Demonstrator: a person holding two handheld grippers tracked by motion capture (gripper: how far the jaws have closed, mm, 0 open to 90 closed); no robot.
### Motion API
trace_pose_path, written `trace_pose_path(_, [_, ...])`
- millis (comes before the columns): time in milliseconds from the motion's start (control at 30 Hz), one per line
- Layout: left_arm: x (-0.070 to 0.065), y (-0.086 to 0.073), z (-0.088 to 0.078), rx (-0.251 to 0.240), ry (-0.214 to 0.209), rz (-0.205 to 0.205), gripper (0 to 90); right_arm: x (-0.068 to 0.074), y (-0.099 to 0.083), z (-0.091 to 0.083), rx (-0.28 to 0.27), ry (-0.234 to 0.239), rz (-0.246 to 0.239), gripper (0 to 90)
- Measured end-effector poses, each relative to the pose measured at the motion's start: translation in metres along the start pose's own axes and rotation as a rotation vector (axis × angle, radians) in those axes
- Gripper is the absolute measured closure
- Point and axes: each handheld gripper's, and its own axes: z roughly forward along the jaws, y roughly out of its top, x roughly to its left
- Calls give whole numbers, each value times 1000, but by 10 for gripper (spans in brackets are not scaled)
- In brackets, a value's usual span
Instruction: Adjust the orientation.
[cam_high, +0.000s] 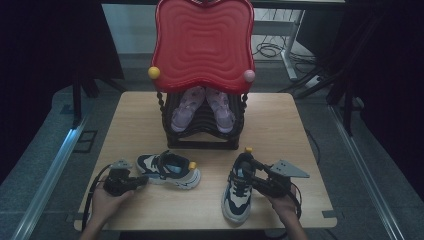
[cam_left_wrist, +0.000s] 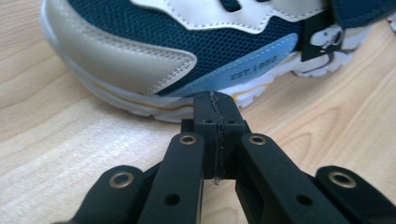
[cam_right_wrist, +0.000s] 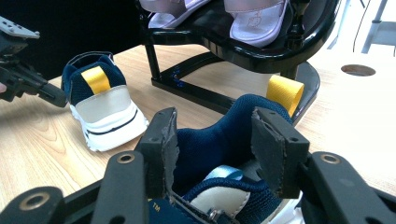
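Note:
Two navy-and-cream sneakers lie on the wooden table. The left sneaker lies sideways, its yellow heel tab to the right. My left gripper is shut and empty, its tip right at this sneaker's white sole edge. The right sneaker points toward the front edge. My right gripper hovers open over its heel opening; in the right gripper view the jaws stand either side of the navy collar, in front of the yellow tab.
A black shoe rack with a red wavy top stands at the table's back middle. A pair of pink sandals sits on its lower shelf. Bare tabletop lies left and right of the rack.

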Motion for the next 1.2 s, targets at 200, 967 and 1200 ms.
trace_pose_path(200, [9, 2, 0, -14, 14, -24, 893, 0, 1, -1, -4, -1, -1, 510])
trace_pose_path(967, [1, -13, -14, -11, 32, -18, 456, 30, 25, 14, 10, 74, -17, 553])
trace_pose_path(1200, [6, -17, -25, -37, 24, -62, 434, 44, 38, 32, 43, 121, 4, 797])
